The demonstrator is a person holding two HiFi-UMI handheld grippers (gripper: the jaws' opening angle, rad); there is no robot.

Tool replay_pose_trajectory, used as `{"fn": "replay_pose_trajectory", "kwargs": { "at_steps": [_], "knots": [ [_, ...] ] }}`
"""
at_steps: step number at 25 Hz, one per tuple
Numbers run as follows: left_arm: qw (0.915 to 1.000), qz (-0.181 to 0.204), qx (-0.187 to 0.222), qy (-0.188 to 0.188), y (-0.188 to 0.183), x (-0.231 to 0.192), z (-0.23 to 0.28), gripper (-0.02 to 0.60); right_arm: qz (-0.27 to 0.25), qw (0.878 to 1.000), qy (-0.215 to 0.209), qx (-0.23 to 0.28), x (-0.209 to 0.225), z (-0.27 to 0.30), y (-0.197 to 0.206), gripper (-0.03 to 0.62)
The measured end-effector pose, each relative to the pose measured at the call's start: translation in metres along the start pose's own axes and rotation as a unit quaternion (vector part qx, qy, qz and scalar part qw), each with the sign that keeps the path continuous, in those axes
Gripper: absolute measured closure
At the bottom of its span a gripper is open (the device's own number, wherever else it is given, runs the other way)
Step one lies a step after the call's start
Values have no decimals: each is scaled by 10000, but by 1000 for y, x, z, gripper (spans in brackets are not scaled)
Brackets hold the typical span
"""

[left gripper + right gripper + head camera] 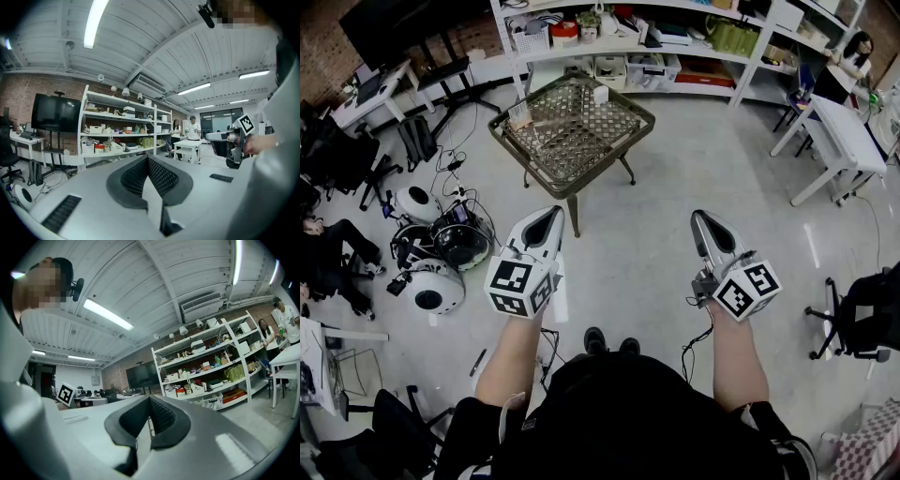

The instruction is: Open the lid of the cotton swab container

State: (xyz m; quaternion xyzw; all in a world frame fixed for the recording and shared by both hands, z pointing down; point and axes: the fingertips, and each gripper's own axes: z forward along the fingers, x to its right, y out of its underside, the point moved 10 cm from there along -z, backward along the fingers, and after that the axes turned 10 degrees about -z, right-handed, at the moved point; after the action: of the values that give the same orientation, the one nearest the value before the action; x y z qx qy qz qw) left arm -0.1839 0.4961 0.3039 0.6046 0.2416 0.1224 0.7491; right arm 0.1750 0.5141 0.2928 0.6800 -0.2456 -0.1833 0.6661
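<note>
In the head view, both grippers are held at waist height above the floor, pointing forward and apart from the low table [572,141]. My left gripper [551,215] is shut with nothing in it, and so is my right gripper [697,217]. Two small things stand on the table: a white box-like container [601,94] at its far side and a small clear one [519,114] at its left. Which one holds cotton swabs I cannot tell. In the left gripper view the jaws [148,160] meet, aimed at the shelves. The right gripper view shows closed jaws [150,401] too.
White shelves [675,37] packed with boxes run along the back wall. A white table [844,141] and an office chair [862,314] stand at the right. Round white and black devices [431,258] and cables lie on the floor at the left. People are seated at both edges.
</note>
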Motion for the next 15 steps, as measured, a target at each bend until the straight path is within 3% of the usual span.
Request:
{"fn": "replay_pose_trajectory", "kwargs": {
  "at_steps": [15],
  "knots": [
    [10000,-11,43,-21,-4,2,-1,577,-36,10000,-36,-24,2,-1,-2,586]
  ]
}}
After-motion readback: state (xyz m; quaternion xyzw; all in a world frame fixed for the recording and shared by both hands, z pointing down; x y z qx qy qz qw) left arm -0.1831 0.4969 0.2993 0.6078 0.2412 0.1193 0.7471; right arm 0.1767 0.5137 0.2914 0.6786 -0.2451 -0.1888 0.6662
